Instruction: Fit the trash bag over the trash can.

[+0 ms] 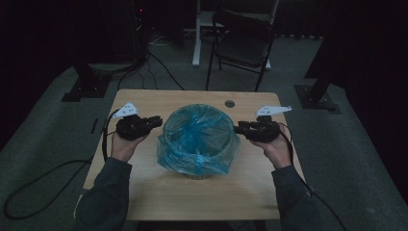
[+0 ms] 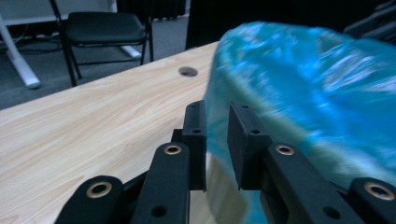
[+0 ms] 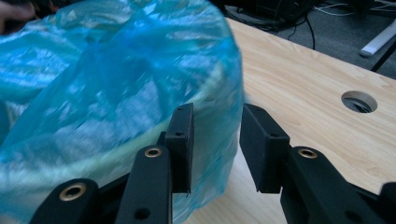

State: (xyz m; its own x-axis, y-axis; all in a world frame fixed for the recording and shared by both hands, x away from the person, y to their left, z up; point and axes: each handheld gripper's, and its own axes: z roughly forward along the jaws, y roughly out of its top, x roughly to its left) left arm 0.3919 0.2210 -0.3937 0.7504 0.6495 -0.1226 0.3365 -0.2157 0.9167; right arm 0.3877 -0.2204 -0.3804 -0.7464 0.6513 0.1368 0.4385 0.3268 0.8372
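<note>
Blue bag [image 1: 198, 139] draped over bin [image 1: 192, 174] at mid-table. Left gripper [image 1: 155, 121] and right gripper [image 1: 239, 128] flanking bin, jaws apart, clamping nothing. Risk: loose plastic slipping off rim, maybe snagging a jaw.

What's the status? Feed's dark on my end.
Left gripper and right gripper open, flanking the bin. Blue bag lines the bin, folded over the rim. Nothing in the way.

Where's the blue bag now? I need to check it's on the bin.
In the high view, the bag lines the bin at the table's middle, between both tongs.
</note>
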